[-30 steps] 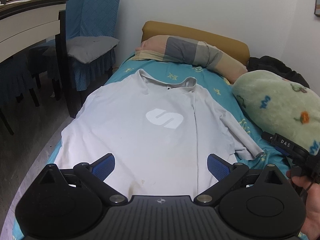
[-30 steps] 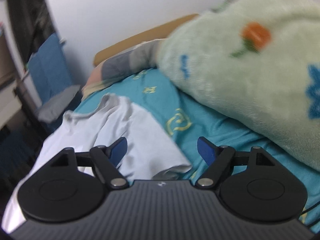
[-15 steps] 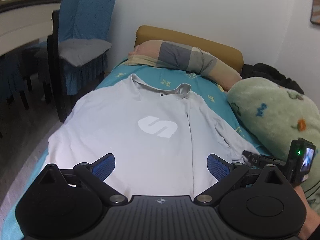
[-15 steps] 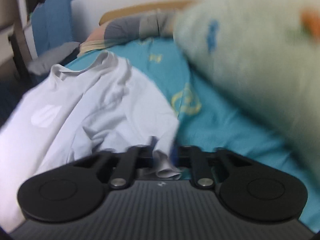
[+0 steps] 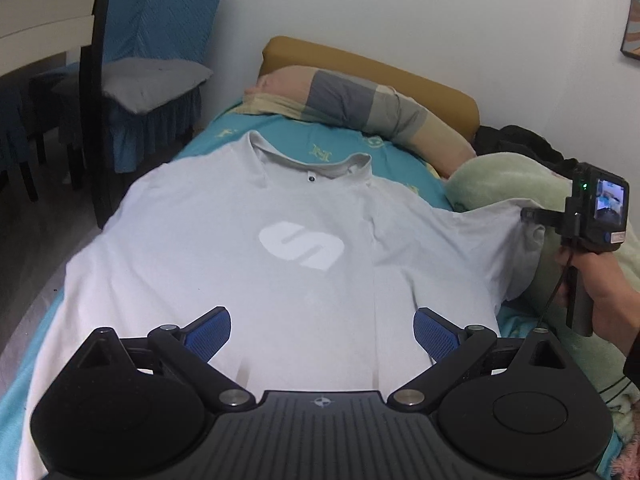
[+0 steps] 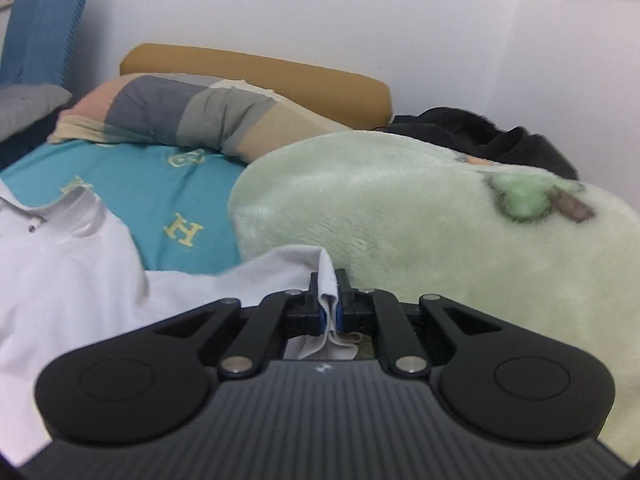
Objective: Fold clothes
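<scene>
1. Since a second ago the right tongs [image 6: 328,300] have gone from spread wide beside the sleeve [image 5: 496,240] to clenched on its cuff, and the sleeve that lay crumpled along the shirt's side is now drawn out sideways toward the green blanket [image 6: 440,220].
2. Laid face up on the bed [image 5: 328,152], the white shirt [image 5: 280,248] has its collar toward the pillow [image 5: 360,100] and its hem nearest the left tongs [image 5: 322,334]; its long axis runs from hem to collar, straight ahead in the left wrist view.
3. Clamped between the blue pads of the right tongs is a bunched fold of cuff fabric; the sleeve stretches from there back to the shoulder, across the shirt's long axis.
4. Hovering over the hem, the left tongs are released, pads well apart, with nothing between them.
5. My reading: the coming move is to carry the held sleeve inward over the chest logo [image 5: 302,244]. That travel runs from the blanket side toward the shirt's midline, and the right hand [image 5: 600,284] already has the cuff, so it is the nearer one. The left tongs sit at the hem, placed to pin or lift it later.
</scene>
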### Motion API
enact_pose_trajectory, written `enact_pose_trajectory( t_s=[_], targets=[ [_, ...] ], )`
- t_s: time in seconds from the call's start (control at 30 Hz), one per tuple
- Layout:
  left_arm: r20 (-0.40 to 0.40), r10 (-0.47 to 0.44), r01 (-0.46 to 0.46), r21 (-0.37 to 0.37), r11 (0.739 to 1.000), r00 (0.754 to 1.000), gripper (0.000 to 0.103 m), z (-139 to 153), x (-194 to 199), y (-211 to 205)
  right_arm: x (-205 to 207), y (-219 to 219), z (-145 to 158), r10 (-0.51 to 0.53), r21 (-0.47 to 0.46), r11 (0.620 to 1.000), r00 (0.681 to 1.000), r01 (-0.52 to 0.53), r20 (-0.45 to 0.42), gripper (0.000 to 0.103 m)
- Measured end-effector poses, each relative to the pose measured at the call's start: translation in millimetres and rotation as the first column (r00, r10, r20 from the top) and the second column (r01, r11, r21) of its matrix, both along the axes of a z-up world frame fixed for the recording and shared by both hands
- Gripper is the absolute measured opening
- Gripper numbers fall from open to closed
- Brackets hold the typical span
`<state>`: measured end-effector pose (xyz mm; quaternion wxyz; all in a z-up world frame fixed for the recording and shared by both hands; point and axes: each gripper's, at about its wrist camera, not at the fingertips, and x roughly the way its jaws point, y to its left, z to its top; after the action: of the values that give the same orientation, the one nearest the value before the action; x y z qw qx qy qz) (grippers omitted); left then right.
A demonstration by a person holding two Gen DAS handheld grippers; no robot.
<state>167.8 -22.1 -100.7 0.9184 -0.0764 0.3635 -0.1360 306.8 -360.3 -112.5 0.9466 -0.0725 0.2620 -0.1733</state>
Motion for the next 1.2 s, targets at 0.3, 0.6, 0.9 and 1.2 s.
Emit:
enact_pose_trajectory(
  t_s=[0.3,0.6,0.9,1.2],
  targets=[
    [-0.029,-0.029,0.029,-0.026,0.999,0.999,0.099,1.9,-7.1,-1.3,-116.0,18.0,15.0,0.159,0.355,0.924,0.987,-0.143,-0.016,0.085],
    [-0.174,-0.228,0.224,-0.040,0.974,0.958,0.084,-6.8,-76.2,-30.3,-281.6,30.3,32.7,0.106,0.561,0.820,0.993,-0.114,0.047,0.085],
    [-0.364,-0.390,0.397,-0.057,0.916,0.846,0.068,-46.7,-134.5,-61.6,-324.4,4.9,34.3,-0.005,0.679,0.732,0.995,-0.066,0.102,0.085],
    [-0.361,-0.533,0.567,-0.015,0.824,0.765,0.005,-60.9,-168.7,-98.9,-326.1,-8.2,21.2,-0.003,0.755,0.652,0.995,-0.074,0.100,0.085]
  ],
)
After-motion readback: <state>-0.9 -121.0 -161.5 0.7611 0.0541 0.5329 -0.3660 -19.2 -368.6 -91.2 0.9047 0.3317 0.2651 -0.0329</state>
